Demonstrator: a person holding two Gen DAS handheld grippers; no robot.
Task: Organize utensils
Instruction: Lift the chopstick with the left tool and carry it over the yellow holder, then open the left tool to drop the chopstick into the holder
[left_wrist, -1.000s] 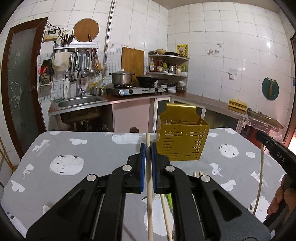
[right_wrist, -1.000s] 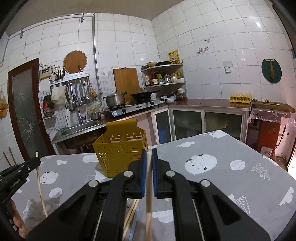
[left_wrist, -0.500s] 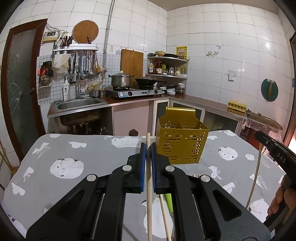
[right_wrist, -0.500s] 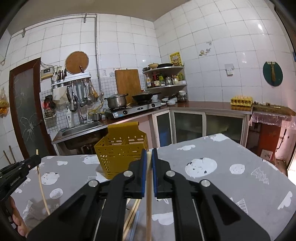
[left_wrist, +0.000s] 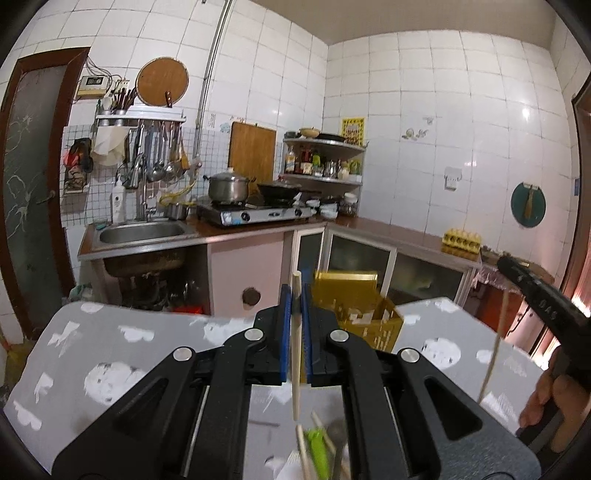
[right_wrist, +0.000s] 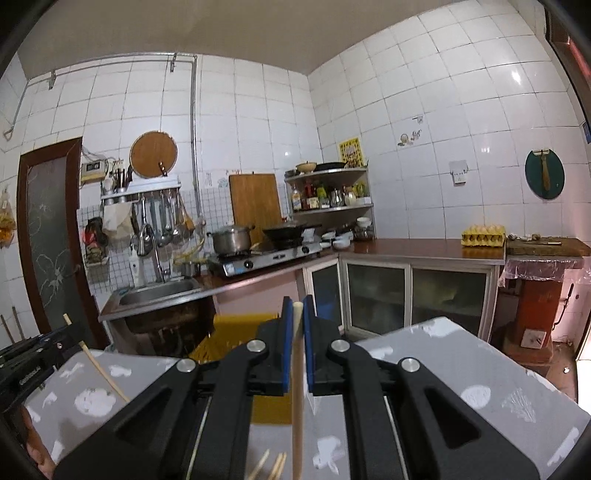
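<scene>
My left gripper (left_wrist: 295, 295) is shut on a wooden chopstick (left_wrist: 295, 350) that hangs down through the blue pads. My right gripper (right_wrist: 297, 308) is shut on another wooden chopstick (right_wrist: 297, 387). The yellow perforated utensil basket (left_wrist: 354, 314) stands on the table just beyond and right of the left gripper; in the right wrist view the basket (right_wrist: 236, 332) is mostly hidden behind the fingers. More chopsticks and a green utensil (left_wrist: 317, 446) lie on the table below the left gripper. The right gripper (left_wrist: 532, 299) shows at the left wrist view's right edge, the left gripper (right_wrist: 26, 362) at the right wrist view's left edge.
The table has a grey cloth with white prints (left_wrist: 110, 354). Behind it are a steel sink (left_wrist: 142, 232), a gas stove with a pot (left_wrist: 227, 188), a corner shelf, and a counter with an egg tray (left_wrist: 461, 238). A dark door (left_wrist: 29, 184) is at left.
Both grippers have risen and tilted up with their chopsticks; the basket and table now sit lower in both views. The jaws stay shut.
</scene>
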